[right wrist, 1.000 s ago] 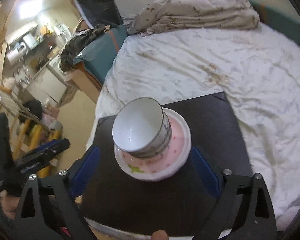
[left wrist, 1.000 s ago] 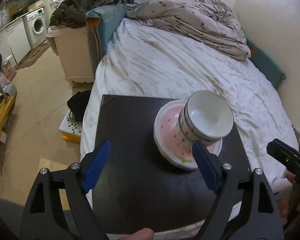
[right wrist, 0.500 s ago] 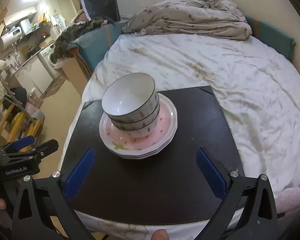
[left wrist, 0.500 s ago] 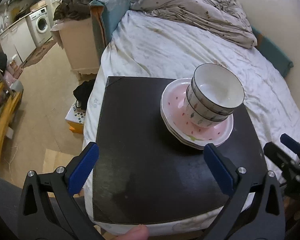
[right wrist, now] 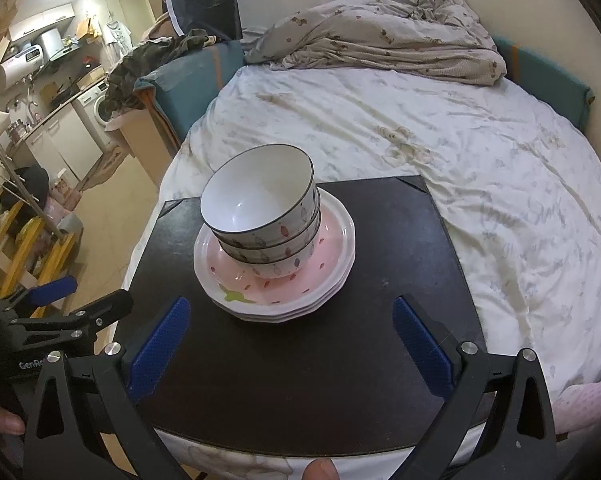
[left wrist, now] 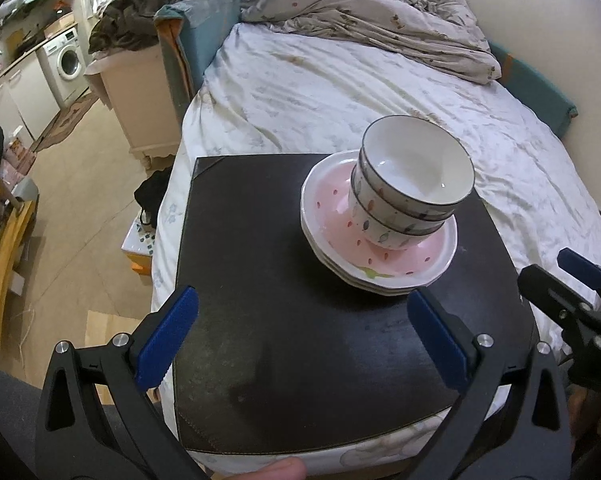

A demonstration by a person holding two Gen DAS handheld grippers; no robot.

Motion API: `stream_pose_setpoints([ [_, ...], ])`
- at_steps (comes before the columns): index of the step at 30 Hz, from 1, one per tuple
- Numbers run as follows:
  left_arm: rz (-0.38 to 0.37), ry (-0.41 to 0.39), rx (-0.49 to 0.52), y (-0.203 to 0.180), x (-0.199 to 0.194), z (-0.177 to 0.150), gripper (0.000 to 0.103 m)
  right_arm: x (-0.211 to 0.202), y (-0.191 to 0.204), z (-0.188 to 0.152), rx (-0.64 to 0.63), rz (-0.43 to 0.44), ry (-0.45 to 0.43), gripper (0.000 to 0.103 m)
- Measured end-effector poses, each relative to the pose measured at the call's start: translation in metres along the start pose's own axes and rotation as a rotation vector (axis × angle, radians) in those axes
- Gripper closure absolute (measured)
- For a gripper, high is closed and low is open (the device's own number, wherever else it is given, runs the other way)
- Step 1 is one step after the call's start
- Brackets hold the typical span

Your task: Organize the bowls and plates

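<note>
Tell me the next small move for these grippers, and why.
Probably none beyond drawing back: the bowls sit nested on the stacked plates on the black board, and both the left gripper and right gripper are open, empty.

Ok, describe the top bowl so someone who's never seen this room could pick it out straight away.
Find the bed with the white sheet; a black board lies on its near end. On the board sits a stack of pink plates, and nested bowls stand on those. The top bowl is the highest one, plain white inside with a dark rim, the only bowl whose inside shows.
</note>
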State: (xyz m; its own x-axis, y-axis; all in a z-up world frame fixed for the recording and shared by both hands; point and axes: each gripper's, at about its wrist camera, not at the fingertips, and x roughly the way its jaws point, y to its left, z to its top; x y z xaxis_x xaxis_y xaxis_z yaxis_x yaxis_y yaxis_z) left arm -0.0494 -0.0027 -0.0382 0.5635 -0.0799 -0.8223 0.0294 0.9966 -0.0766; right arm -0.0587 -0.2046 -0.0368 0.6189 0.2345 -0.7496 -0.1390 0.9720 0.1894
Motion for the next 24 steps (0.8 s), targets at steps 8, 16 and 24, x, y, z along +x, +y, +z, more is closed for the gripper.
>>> stream_pose_setpoints([
  [8, -0.01, -0.005, 0.019, -0.0064, -0.0016, -0.0005, 0.0, -0.0038, -0.0021, -0.0001, 0.009, -0.011, -0.008, 0.0],
  [16, -0.012, -0.009, 0.019, -0.0074, -0.0006, 0.001, 0.0, -0.0058, -0.0085, -0.0009, 0.029, -0.022, -0.011, 0.0],
  [24, -0.006, -0.012, 0.012, -0.0075, -0.0014, 0.0004, 0.0, -0.0057, -0.0065, -0.0012, 0.022, -0.018, -0.007, 0.0],
])
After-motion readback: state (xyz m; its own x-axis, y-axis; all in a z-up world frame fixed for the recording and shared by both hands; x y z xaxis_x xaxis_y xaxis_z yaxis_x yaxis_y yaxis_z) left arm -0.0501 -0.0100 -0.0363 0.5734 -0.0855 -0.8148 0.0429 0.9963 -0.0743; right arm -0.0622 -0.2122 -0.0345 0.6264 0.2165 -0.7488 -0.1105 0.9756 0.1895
